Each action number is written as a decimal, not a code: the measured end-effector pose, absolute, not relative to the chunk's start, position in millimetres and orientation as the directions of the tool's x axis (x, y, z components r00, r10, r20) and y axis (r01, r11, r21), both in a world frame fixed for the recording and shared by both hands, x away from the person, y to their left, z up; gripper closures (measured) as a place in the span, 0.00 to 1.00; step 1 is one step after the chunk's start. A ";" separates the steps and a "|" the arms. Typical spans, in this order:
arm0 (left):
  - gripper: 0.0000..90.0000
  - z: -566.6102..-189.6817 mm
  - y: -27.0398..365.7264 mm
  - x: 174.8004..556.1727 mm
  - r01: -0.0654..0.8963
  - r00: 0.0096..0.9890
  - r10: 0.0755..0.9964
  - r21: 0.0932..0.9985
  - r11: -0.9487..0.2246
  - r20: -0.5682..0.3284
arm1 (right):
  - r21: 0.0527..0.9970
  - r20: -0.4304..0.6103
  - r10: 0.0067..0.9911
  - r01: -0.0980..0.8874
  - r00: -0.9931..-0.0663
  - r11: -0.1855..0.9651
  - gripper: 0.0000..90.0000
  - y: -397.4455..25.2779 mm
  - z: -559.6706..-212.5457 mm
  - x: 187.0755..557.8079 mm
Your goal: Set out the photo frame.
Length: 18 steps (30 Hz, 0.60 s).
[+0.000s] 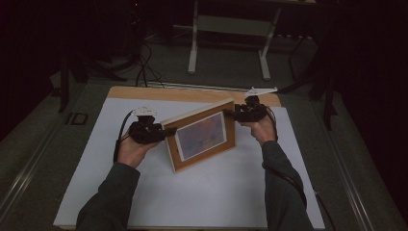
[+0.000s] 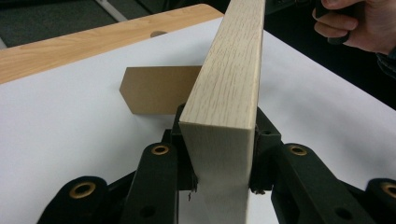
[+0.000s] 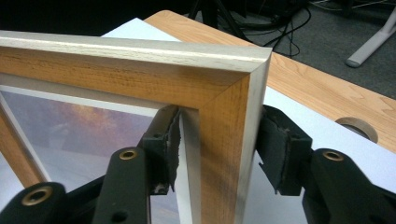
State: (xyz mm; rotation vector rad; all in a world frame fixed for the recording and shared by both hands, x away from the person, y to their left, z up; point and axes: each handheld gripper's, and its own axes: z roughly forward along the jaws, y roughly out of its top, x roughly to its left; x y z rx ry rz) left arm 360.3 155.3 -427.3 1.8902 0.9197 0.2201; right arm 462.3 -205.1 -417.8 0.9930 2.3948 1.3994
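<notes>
Left gripper (image 2: 219, 182): my jaws are clamped on the frame's left edge, one on each face.
Right gripper (image 3: 217, 154): my jaws are closed on the upper right corner, front and back.
Picture frame (image 1: 202, 137): pale wood, light side edges, a mauve and orange print behind a white mat; it stands upright mid-counter between my hands.
Stand flap (image 2: 156, 88): brown board behind the frame, lying on the sheet.
White sheet (image 1: 202, 192): open room on every side of the frame.
Counter (image 1: 144, 92): a bare wood strip at the far edge.
</notes>
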 end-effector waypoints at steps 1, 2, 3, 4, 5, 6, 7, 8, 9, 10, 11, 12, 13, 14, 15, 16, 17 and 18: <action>0.79 -427.3 155.3 360.3 0.501 0.696 0.679 0.835 -0.229 -0.231 | 0.830 0.159 0.635 0.450 -0.756 0.328 0.57 -205.1 -417.8 462.3; 0.79 -427.1 155.5 361.4 0.500 0.697 0.679 0.835 -0.230 -0.231 | 0.832 0.157 0.640 0.450 -0.752 0.324 0.59 -206.4 -417.8 461.6; 0.79 -427.1 155.5 361.4 0.500 0.697 0.679 0.835 -0.230 -0.231 | 0.833 0.158 0.643 0.451 -0.749 0.321 0.60 -207.0 -417.6 461.0; 0.79 -427.1 155.4 362.6 0.498 0.696 0.679 0.837 -0.225 -0.232 | 0.833 0.156 0.647 0.451 -0.747 0.320 0.61 -207.7 -417.5 460.4; 0.79 -427.1 155.4 362.6 0.498 0.696 0.679 0.837 -0.225 -0.232 | 0.834 0.154 0.649 0.450 -0.745 0.319 0.62 -208.6 -417.3 459.9; 0.78 -427.2 155.4 363.4 0.498 0.695 0.680 0.838 -0.223 -0.232 | 0.836 0.153 0.652 0.450 -0.742 0.316 0.64 -209.4 -417.2 459.3; 0.78 -427.2 155.4 363.4 0.498 0.695 0.680 0.838 -0.223 -0.232 | 0.836 0.154 0.657 0.452 -0.738 0.312 0.65 -210.0 -417.1 458.6; 0.78 -427.6 155.4 364.0 0.496 0.696 0.680 0.840 -0.221 -0.232 | 0.836 0.154 0.658 0.452 -0.737 0.311 0.66 -210.6 -417.1 458.3; 0.78 -427.6 155.4 364.0 0.496 0.696 0.680 0.840 -0.221 -0.232 | 0.836 0.154 0.658 0.452 -0.737 0.311 0.66 -210.6 -417.1 458.3; 0.78 -428.0 155.5 364.4 0.495 0.696 0.678 0.841 -0.218 -0.234 | 0.837 0.153 0.663 0.452 -0.733 0.307 0.67 -211.1 -417.4 457.8; 0.78 -428.0 155.5 364.4 0.495 0.696 0.678 0.841 -0.218 -0.234 | 0.837 0.152 0.664 0.452 -0.732 0.307 0.67 -211.2 -417.5 457.7; 0.78 -428.2 155.6 364.9 0.496 0.695 0.679 0.841 -0.215 -0.236 | 0.837 0.153 0.664 0.453 -0.732 0.307 0.67 -211.4 -417.5 457.5; 0.78 -428.2 155.6 364.9 0.496 0.695 0.679 0.841 -0.215 -0.236 | 0.837 0.153 0.664 0.453 -0.732 0.307 0.67 -211.4 -417.5 457.5; 0.77 -428.2 156.0 365.7 0.496 0.693 0.681 0.842 -0.213 -0.236 | 0.837 0.154 0.665 0.455 -0.730 0.305 0.68 -211.9 -417.6 456.7; 0.77 -428.2 156.0 365.7 0.496 0.693 0.681 0.842 -0.213 -0.236 | 0.837 0.154 0.665 0.455 -0.730 0.305 0.68 -211.9 -417.6 456.7; 0.77 -428.7 156.4 366.8 0.496 0.692 0.681 0.843 -0.209 -0.239 | 0.836 0.155 0.666 0.456 -0.729 0.304 0.68 -212.1 -417.5 455.6; 0.77 -428.9 156.5 367.2 0.495 0.693 0.681 0.844 -0.209 -0.237 | 0.836 0.153 0.667 0.455 -0.729 0.306 0.68 -212.5 -417.5 455.1; 0.76 -429.0 156.6 367.7 0.495 0.693 0.681 0.843 -0.209 -0.238 | 0.836 0.157 0.668 0.458 -0.727 0.302 0.68 -212.7 -417.6 454.5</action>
